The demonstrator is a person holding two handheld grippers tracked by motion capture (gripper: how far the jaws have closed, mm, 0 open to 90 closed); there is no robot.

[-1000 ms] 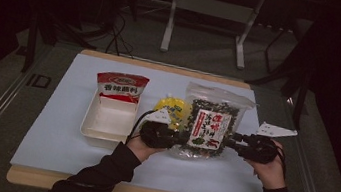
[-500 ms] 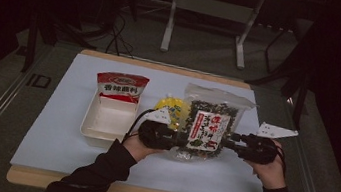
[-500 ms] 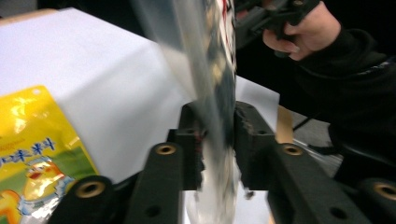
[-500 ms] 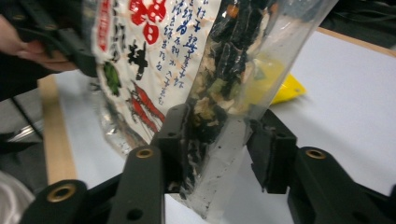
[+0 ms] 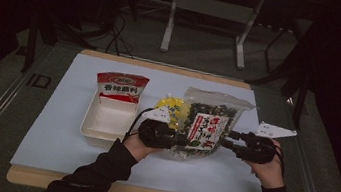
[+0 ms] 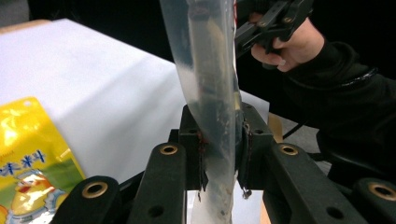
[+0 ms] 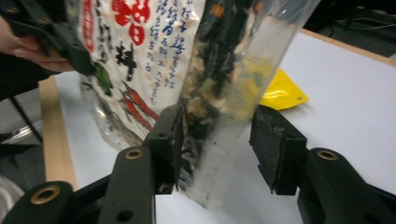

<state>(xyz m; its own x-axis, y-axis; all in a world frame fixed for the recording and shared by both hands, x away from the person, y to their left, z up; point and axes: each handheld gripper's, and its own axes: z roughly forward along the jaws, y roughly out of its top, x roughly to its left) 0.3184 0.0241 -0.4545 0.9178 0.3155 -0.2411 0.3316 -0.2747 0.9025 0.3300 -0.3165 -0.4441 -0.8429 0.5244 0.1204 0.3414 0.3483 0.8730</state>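
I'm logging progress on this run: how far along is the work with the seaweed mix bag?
Done: the clear seaweed mix bag is up off the table. In hand: the left gripper clamps one edge; the right gripper, jaws just opening, has the other edge between them, one pad clear. Left: the white tray holds nothing yet; the yellow packet lies flat beside it.

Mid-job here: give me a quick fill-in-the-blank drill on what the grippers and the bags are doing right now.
1. The left gripper is clamped on the edge of the ____ bag.
2. The right gripper has one pad on the bag, the other ____ of it.
3. Left of the bag lies a ____ pouch.
4. The red packet leans at the far end of the white ____.

Missing words: clear; clear (apart); yellow; tray
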